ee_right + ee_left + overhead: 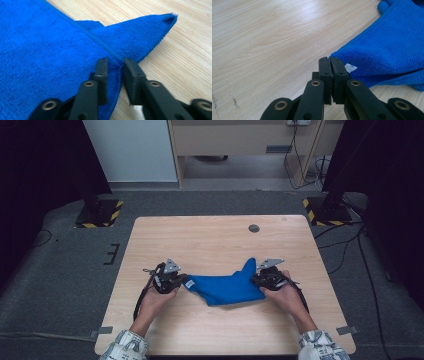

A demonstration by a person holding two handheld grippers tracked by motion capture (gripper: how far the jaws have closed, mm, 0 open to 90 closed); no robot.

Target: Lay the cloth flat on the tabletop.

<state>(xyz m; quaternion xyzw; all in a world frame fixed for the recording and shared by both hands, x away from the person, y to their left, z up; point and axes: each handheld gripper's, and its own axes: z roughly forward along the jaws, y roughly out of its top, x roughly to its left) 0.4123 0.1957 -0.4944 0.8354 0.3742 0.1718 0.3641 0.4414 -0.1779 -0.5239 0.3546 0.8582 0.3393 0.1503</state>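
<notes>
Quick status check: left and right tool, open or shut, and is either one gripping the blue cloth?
Left tool: shut, pinching a corner of the blue cloth.
Right tool: jaws apart astride the cloth's edge, not clamped on it.

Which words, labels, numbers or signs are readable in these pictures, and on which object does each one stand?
No text can be read.
White tag on the blue cloth, beside the left gripper: print too small and blurred to read.
Yellow-black hazard stripes on the stand bases: no words.
</notes>
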